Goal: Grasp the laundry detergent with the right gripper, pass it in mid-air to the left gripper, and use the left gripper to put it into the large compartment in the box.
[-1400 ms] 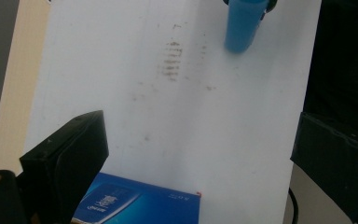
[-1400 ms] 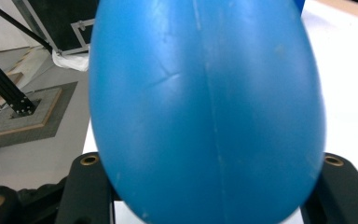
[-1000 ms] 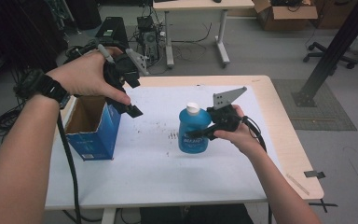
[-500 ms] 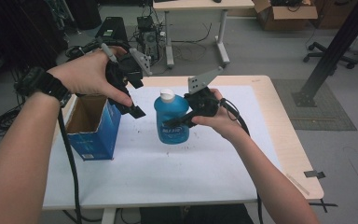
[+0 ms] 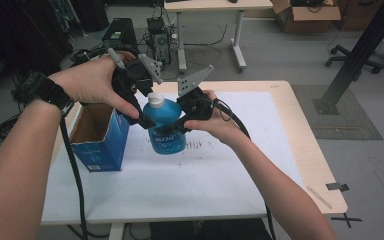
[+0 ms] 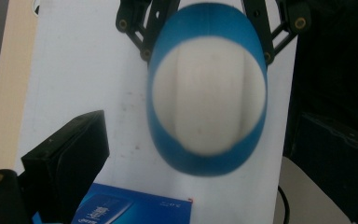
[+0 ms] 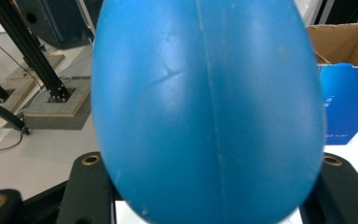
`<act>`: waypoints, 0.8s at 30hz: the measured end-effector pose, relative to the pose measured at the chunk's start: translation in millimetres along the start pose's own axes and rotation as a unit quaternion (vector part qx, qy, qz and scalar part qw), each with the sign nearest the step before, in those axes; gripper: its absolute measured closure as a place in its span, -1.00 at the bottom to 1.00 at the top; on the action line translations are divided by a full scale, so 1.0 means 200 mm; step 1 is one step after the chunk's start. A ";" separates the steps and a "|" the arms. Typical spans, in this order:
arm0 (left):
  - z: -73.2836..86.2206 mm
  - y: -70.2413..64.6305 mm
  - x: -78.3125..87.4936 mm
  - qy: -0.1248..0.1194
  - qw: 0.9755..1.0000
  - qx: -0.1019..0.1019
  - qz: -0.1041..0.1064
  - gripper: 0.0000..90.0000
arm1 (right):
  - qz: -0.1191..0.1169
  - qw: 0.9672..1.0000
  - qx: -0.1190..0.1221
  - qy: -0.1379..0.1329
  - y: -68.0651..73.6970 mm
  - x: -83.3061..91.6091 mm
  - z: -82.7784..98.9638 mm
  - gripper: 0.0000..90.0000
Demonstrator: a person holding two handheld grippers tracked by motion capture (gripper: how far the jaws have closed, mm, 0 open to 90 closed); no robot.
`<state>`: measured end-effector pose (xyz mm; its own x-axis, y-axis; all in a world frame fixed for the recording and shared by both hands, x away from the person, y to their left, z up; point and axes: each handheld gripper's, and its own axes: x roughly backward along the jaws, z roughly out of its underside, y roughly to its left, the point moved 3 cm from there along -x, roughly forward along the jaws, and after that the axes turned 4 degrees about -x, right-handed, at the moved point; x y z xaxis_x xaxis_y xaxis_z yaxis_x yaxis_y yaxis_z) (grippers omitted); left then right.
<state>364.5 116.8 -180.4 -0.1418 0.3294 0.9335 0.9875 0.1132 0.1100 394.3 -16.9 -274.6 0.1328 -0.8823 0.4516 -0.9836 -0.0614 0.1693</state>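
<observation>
A blue bottle (image 5: 166, 131) with a white cap (image 5: 155, 100) hangs upright above the table, and my right gripper (image 5: 180, 122) is shut on its body from the right. In the right gripper view the bottle (image 7: 209, 107) bulges up between the two black jaws. My left gripper (image 5: 141, 112) is open, held just left of and above the bottle, with one jaw tip beside the bottle's shoulder. In the left gripper view I look down on the cap (image 6: 208, 93), with the blue rim (image 6: 205, 165) around it.
An open blue carton (image 5: 100, 142) stands on the white mat at the table's (image 5: 285, 165) left, right beside the bottle; its edge (image 6: 130, 207) lies below the left jaw. Behind the table are a desk (image 5: 215, 6), cables and a black post (image 5: 360, 55).
My right gripper has lifted the bottle and carried it left, from mid-table up to the left gripper. The left hand has stayed near the carton.
</observation>
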 end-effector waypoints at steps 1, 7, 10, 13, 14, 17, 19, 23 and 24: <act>0.00 0.00 0.00 0.000 1.000 0.000 0.000 -0.90 | 0.000 1.000 0.000 0.000 0.00 0.00 0.00 -0.06; -0.01 -0.01 -0.02 0.005 1.000 -0.005 0.006 -0.85 | -0.003 1.000 0.007 0.011 0.02 -0.03 -0.02 -0.06; -0.01 -0.01 -0.03 0.008 1.000 -0.005 0.007 -0.86 | -0.002 1.000 0.008 0.011 0.03 -0.03 -0.02 -0.06; -0.02 -0.01 -0.03 0.011 1.000 -0.007 0.007 -0.85 | -0.003 1.000 0.008 0.011 0.03 -0.03 -0.03 -0.06; -0.02 -0.01 -0.04 0.012 1.000 -0.007 0.005 -0.80 | -0.002 1.000 0.011 0.012 0.03 -0.03 -0.03 -0.06; -0.02 -0.01 -0.04 0.015 1.000 -0.008 0.009 -0.76 | -0.001 1.000 0.012 0.012 0.04 -0.03 -0.03 -0.06; -0.03 -0.01 -0.05 0.017 1.000 -0.009 0.012 -0.69 | 0.000 1.000 0.016 0.016 0.04 -0.03 -0.03 -0.06; -0.03 -0.01 -0.05 0.016 1.000 -0.008 0.013 -0.62 | 0.000 1.000 0.018 0.017 0.05 -0.03 -0.03 -0.06; -0.03 -0.01 -0.05 0.017 1.000 -0.009 0.011 -0.62 | 0.001 1.000 0.018 0.017 0.05 -0.03 -0.03 -0.06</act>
<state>363.9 107.2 -187.8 -0.1170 0.3004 0.9466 0.9916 0.0890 0.0943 384.0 -8.9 -270.8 0.1346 -0.8658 0.4819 -0.9876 -0.0773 0.1370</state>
